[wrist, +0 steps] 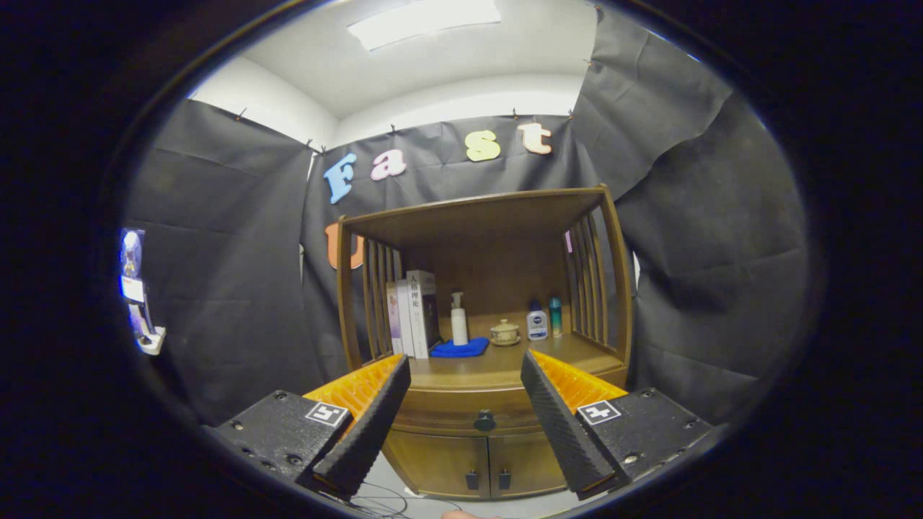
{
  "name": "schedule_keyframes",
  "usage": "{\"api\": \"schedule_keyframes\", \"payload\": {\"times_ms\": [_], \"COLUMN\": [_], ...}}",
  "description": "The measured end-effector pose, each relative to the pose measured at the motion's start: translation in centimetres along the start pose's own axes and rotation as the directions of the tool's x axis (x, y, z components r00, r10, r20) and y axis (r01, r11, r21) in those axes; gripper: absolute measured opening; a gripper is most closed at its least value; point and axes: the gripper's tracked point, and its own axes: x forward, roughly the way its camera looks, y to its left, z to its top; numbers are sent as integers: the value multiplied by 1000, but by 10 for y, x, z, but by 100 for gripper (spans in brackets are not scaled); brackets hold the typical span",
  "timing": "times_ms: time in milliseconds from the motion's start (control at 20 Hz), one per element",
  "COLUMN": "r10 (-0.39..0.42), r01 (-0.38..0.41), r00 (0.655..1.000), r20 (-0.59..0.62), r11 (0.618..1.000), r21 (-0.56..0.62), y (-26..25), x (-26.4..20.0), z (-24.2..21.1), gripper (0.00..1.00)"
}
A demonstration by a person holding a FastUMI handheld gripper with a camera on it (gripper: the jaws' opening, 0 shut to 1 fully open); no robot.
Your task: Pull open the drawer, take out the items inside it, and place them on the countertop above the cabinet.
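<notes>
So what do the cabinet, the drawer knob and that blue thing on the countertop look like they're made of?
Cabinet: brown wood, seemingly varnished, given its soft sheen. Drawer knob: dark and round, metal or plastic, unclear. Blue thing: a soft folded cloth. The gripper fingers are open, short of the knob.

My gripper [466, 375] is spread wide, holding nothing, with the wooden cabinet [482, 303] ahead. The closed drawer [447, 411] and its dark knob [484, 420] sit between my 2 fingers; books [412, 313] and bottles [535, 319] stand on the countertop [497, 364] beyond.

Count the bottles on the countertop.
3: a white pump bottle beside the blue cloth, and two small bottles right of the lidded jar.
</notes>
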Motion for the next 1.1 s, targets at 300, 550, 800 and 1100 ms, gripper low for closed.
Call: {"api": "schedule_keyframes", "payload": {"times_ms": [300, 550, 800, 1100], "r10": [-26, -36, -28, -85], "r01": [30, 43, 33, 89], "r00": [996, 984, 966, 944], "r20": [-91, -175, -258, -318], "r11": [999, 998, 999, 996], "r21": [37, 37, 13, -3], "y": [-16, -28, -34, -56], "x": [49, 100, 145, 188], "z": [-56, -119, -174, -216], "gripper": [100, 97, 90, 79]}}
